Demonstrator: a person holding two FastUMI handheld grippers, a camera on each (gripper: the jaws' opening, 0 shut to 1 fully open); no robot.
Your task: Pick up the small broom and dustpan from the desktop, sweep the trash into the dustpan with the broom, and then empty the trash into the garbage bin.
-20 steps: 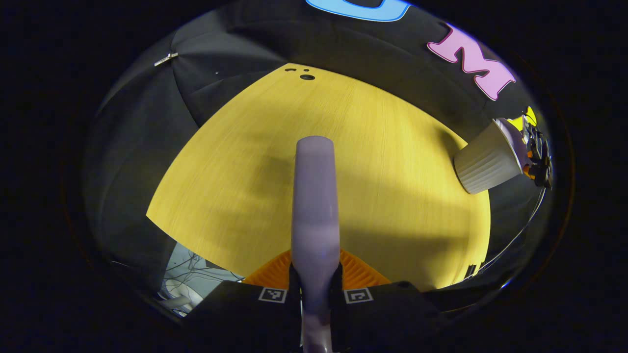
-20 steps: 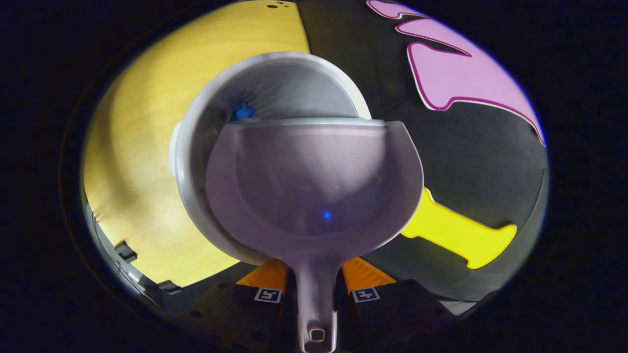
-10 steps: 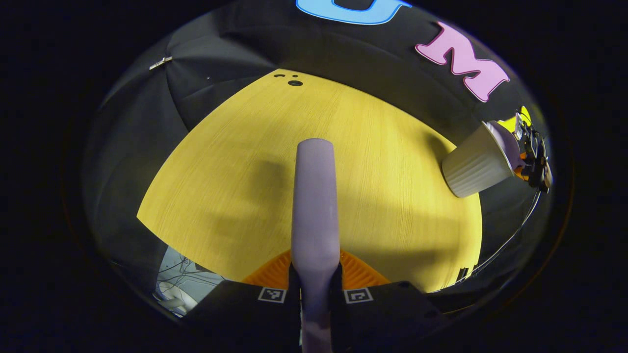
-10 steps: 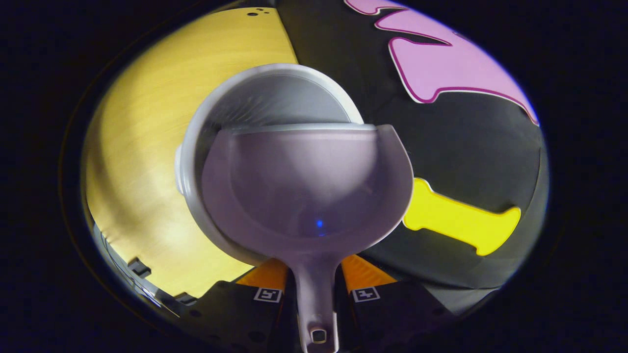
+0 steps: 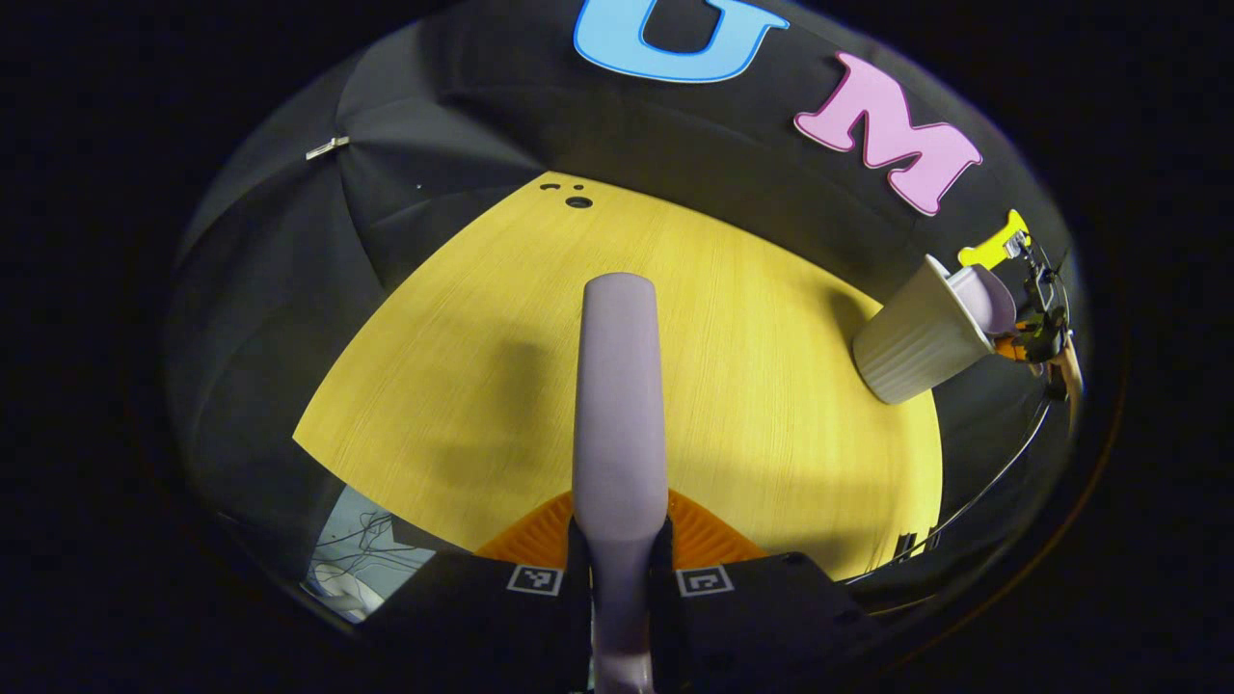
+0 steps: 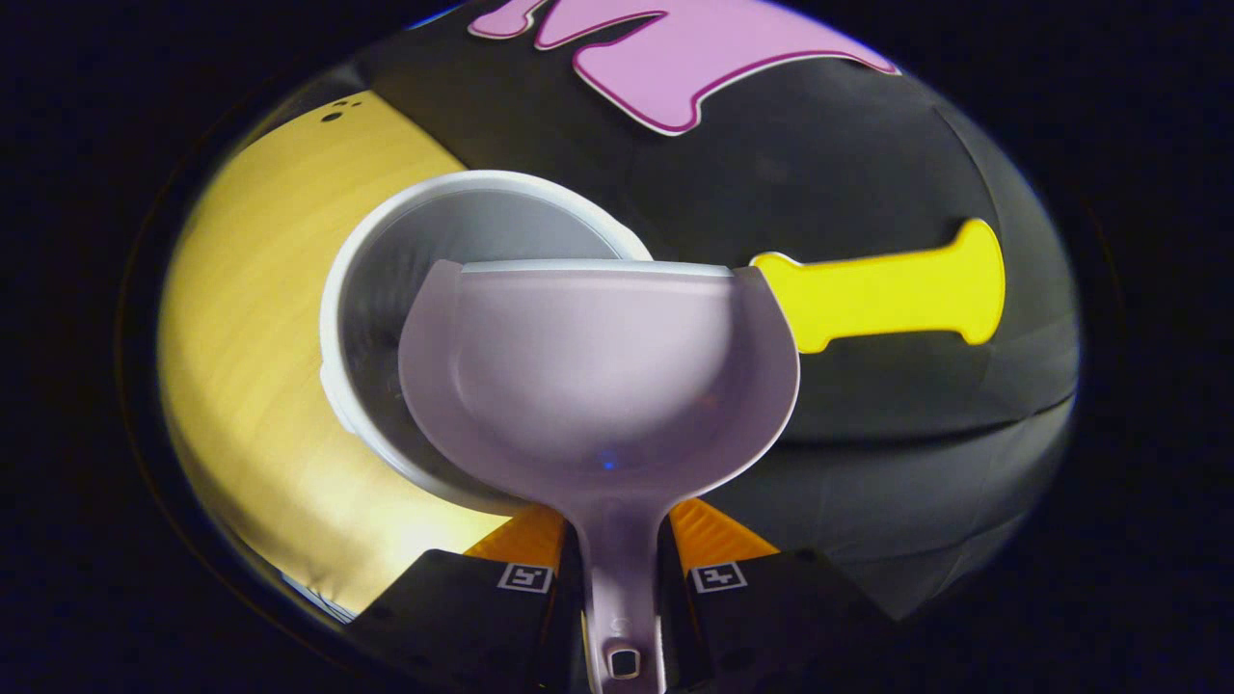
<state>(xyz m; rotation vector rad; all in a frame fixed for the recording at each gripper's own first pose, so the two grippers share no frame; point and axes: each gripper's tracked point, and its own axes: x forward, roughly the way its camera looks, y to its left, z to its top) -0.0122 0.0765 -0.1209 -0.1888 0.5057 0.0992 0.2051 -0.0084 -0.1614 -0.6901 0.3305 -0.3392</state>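
On the desk I count one broom (image 5: 618, 405) — it is a pale lilac one, and I see its long handle standing over the yellow wood. There is one dustpan (image 6: 598, 371) of the same lilac colour. There is one bin (image 6: 386, 280), white and round; the left gripper view shows this same bin (image 5: 916, 337) at the far right with the dustpan at its mouth, so it is not a second one. The desk (image 5: 463, 366) itself is one. Grippers are two — one left gripper (image 5: 618, 564) and one right gripper (image 6: 617, 564).
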